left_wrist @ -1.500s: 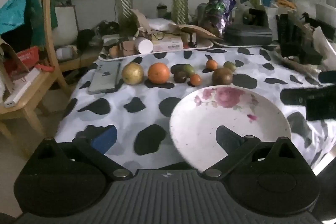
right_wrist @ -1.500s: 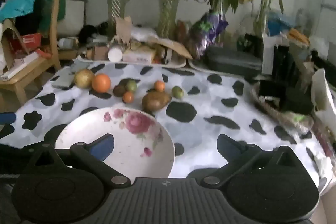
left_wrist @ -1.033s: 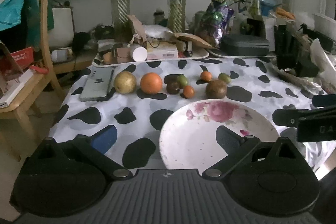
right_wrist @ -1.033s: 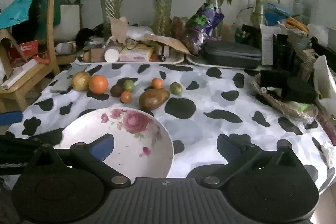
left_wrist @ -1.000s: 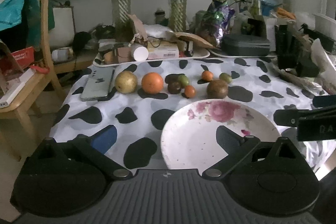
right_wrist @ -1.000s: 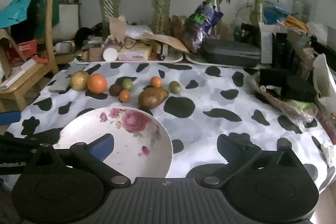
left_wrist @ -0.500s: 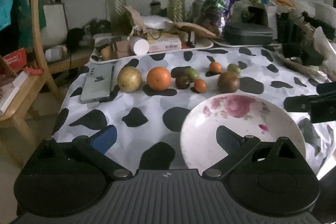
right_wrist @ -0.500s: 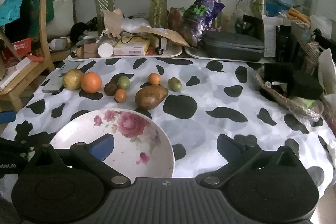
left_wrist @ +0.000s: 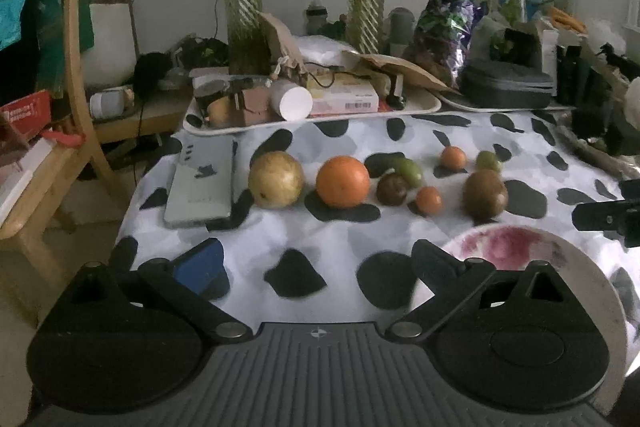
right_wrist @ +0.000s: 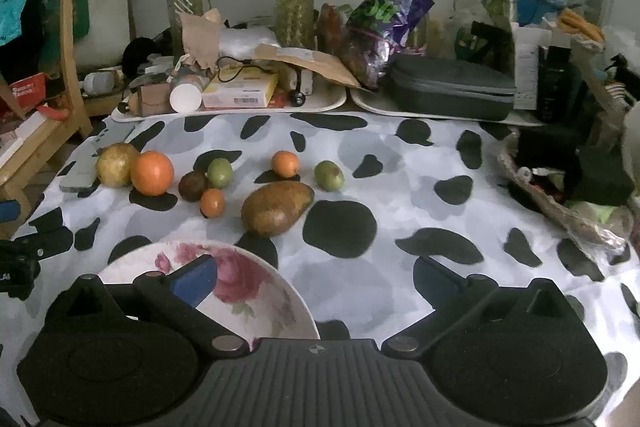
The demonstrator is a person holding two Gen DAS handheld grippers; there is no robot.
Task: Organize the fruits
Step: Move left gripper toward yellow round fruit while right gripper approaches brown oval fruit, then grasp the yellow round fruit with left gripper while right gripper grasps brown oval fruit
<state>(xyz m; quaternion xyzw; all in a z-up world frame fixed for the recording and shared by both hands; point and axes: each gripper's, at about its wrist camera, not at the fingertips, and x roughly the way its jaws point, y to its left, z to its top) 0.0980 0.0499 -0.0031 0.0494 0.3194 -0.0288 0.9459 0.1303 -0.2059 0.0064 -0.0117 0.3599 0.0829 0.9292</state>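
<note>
Both tongs, the left tongs and right tongs, were held wide and advanced toward the fruits; nothing was gripped yet.

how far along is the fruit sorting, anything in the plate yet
Nothing looks done: the white floral plate holds no fruit. Nothing is in hand either; the left gripper and right gripper are both open. All the fruit is left, including the large orange and brown oblong fruit on the spotted tablecloth.

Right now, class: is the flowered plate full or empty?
Empty. The flowered plate shows only its rose pattern, though the gripper hides part; all the fruit, like the orange, sits on the tablecloth.
</note>
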